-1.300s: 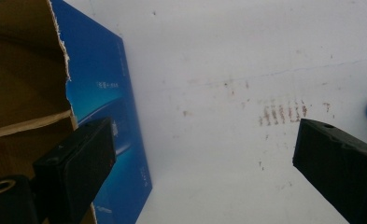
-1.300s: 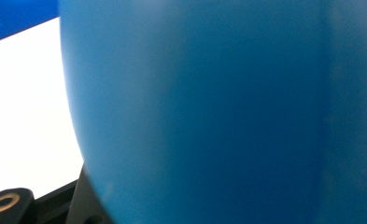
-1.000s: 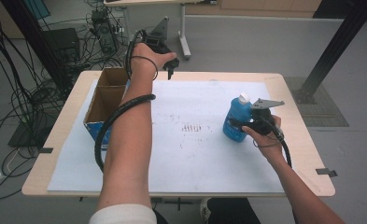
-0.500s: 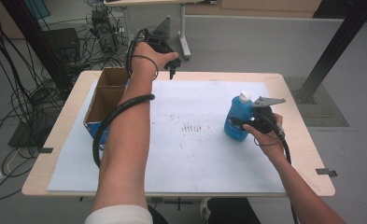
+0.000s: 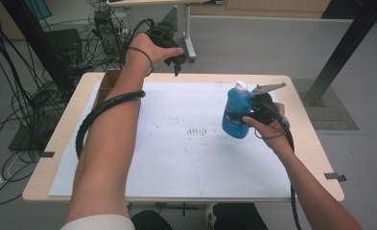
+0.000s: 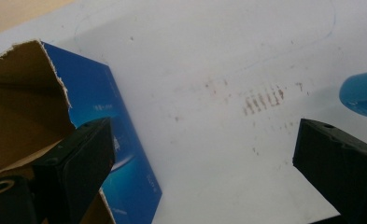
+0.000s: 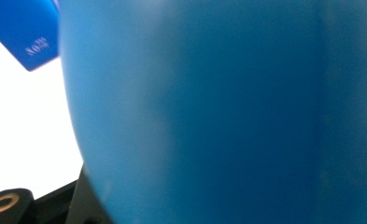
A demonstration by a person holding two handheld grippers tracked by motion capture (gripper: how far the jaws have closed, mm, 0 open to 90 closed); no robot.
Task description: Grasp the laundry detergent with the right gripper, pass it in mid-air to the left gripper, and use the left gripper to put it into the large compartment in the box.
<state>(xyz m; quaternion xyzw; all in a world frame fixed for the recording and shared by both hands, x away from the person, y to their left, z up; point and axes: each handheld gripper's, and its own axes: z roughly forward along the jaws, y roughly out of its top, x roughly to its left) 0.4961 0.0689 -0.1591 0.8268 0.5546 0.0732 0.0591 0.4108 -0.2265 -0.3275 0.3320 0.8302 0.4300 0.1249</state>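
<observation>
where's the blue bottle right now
In the high view the blue bottle sits in the right gripper at the table's right side, over the white sheet.

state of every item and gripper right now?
blue bottle: upright, white cap on, clamped at its side, appears lifted off the sheet.
right gripper: shut on the bottle.
left gripper: jaws wide apart, nothing between them, held above the table's far edge.
cardboard box: open top, torn rim, nothing visible inside.
white sheet: flat on the table, smudged with brown marks.
</observation>
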